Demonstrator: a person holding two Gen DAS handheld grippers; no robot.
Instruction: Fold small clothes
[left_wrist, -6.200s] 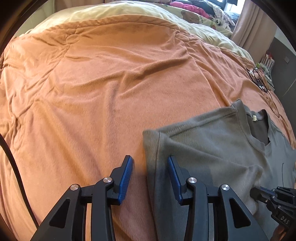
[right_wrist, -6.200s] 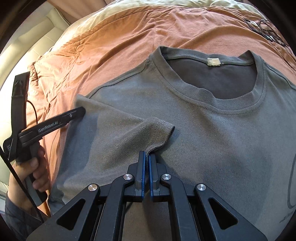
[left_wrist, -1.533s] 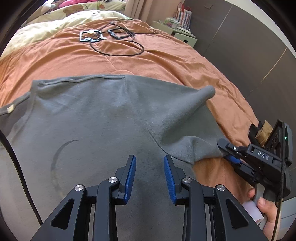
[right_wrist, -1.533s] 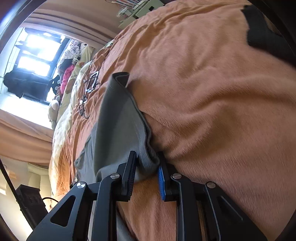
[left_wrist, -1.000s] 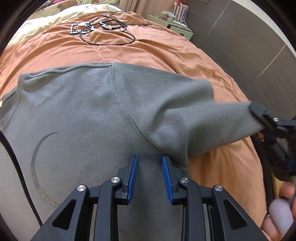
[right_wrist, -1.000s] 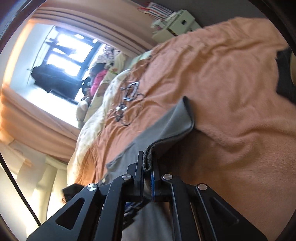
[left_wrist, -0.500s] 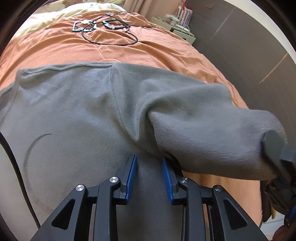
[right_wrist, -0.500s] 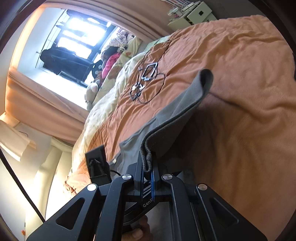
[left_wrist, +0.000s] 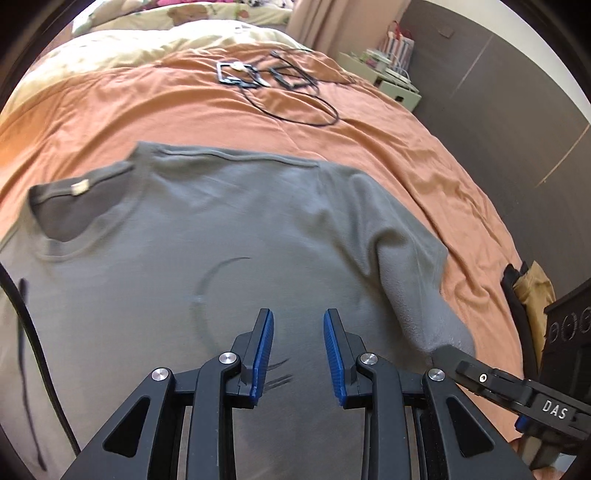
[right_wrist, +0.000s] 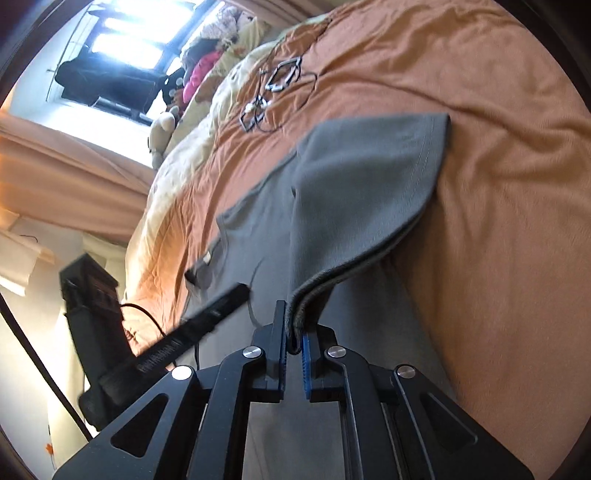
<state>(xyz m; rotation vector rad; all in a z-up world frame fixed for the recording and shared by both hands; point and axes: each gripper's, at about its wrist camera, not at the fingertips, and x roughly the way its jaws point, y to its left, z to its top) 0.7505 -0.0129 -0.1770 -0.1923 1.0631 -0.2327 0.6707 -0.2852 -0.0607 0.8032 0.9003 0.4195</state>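
Observation:
A grey T-shirt (left_wrist: 221, 240) lies face up on an orange blanket (left_wrist: 110, 110), its collar and label at the left. My left gripper (left_wrist: 298, 350) hovers open over the chest print with nothing between its blue pads. The shirt's right sleeve (left_wrist: 406, 266) is lifted and drawn in over the body. My right gripper (right_wrist: 294, 339) has the sleeve's hem (right_wrist: 295, 325) between its pads; the jaws are opening, and the hem still looks pinched. That gripper's tip (left_wrist: 448, 356) shows low on the right in the left wrist view.
Black cables and a small frame (left_wrist: 280, 85) lie on the blanket beyond the shirt. A pale quilt and soft toys sit at the bed's head. A white nightstand (left_wrist: 391, 77) and dark wall panels stand to the right, with a dark and yellow bundle (left_wrist: 532, 295) by the bed's edge.
My left gripper has pulled back and risen, so the collar is now in view. The right gripper has carried the sleeve in over the shirt's body, and its pads have parted slightly.

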